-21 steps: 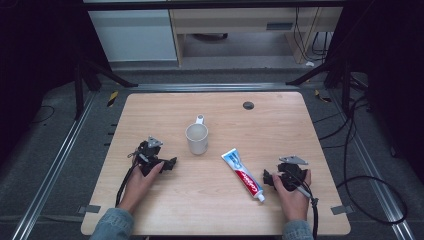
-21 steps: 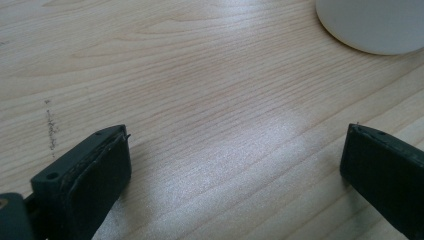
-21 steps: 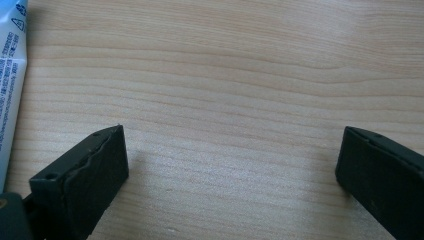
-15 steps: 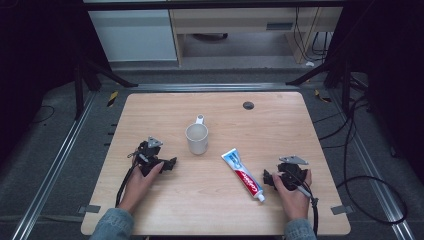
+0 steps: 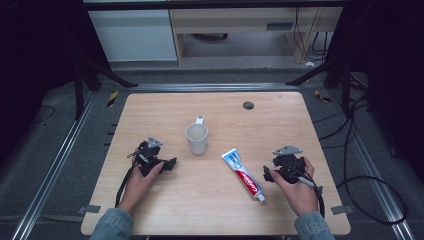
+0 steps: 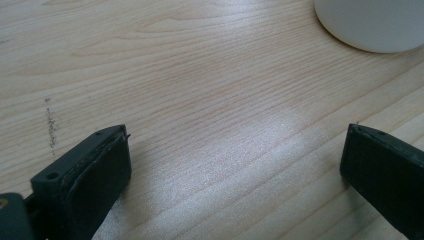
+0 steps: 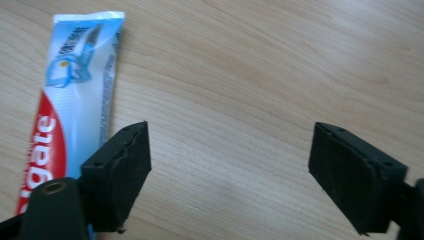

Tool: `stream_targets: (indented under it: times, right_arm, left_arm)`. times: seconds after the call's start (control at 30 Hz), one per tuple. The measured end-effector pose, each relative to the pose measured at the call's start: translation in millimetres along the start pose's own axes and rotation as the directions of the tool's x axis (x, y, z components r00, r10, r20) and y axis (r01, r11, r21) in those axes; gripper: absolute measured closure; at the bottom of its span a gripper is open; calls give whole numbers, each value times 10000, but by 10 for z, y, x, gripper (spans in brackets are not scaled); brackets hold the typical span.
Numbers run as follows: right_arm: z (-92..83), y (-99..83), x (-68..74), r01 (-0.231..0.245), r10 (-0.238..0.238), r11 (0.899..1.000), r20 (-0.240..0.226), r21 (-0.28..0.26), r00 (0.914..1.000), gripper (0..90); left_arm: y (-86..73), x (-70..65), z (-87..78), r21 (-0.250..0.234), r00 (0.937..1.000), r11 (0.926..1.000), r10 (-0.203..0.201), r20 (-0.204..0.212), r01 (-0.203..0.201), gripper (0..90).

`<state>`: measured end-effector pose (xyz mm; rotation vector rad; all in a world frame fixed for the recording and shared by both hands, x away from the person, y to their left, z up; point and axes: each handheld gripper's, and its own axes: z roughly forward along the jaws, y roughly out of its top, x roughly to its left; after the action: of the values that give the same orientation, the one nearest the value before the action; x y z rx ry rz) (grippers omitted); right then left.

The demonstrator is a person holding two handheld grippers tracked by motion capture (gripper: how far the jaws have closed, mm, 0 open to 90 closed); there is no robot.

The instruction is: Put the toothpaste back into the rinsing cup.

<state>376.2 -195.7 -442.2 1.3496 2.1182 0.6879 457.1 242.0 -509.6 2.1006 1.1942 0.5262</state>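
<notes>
1. The toothpaste tube [image 5: 243, 174] is seen lying flat on the table [image 5: 150, 107], toward the near right corner, with its crimped end turned toward the middle and its cap toward the near edge.
2. The right gripper [image 5: 270, 173] is held just beside the tube, on the side of the right edge; in the right gripper view its jaws are spread wide over bare wood, and nothing is held between them.
3. In that view the tube [image 7: 70, 100] is found beside and partly behind one jaw, outside the gap. If the jaws were shut from this stance, only air would be caught, or the tube would be nudged aside.
4. A slip may be expected if the flat, glossy tube is pinched by its thin edge; a squeeze near the cap could force paste against it.
5. The left gripper [image 5: 167, 164] rests toward the near left part of the table, jaws wide apart and empty, as the left gripper view confirms.
6. The white mug [image 5: 197, 138] stands upright near the middle of the table, handle turned toward the far edge. A careless sweep of the left gripper could tip it, since it is near.
7. The mug's inside appears empty from above; in the left gripper view just its base [image 6: 372, 22] is seen.
</notes>
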Motion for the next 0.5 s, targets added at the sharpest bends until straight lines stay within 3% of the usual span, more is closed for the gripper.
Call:
stream_targets:
  times: [0.2, 0.27, 0.4, 0.5]
  right_arm:
    - [-151, 187, 12, 662, -658, 9975, -154, 253, 9977, 242]
    - [-177, 238, 8, 669, -661, 9972, -242, 328, 9975, 258]
    - [-195, 319, 29, 1175, -1161, 9914, -276, 578, 9929, 292]
    - [-197, 369, 42, 1171, -1142, 9911, -476, 635, 9923, 308]
  left_arm:
    - [1, 1, 1, -3, 10000, 10000, 1, 7, -1, 0]
    - [0, 1, 1, -1, 10000, 10000, 3, 10, -3, 0]
    - [-11, -3, -10, -3, 10000, 10000, -9, -9, 9, 0]
    - [-12, -4, -11, -6, 10000, 10000, -15, -6, 15, 0]
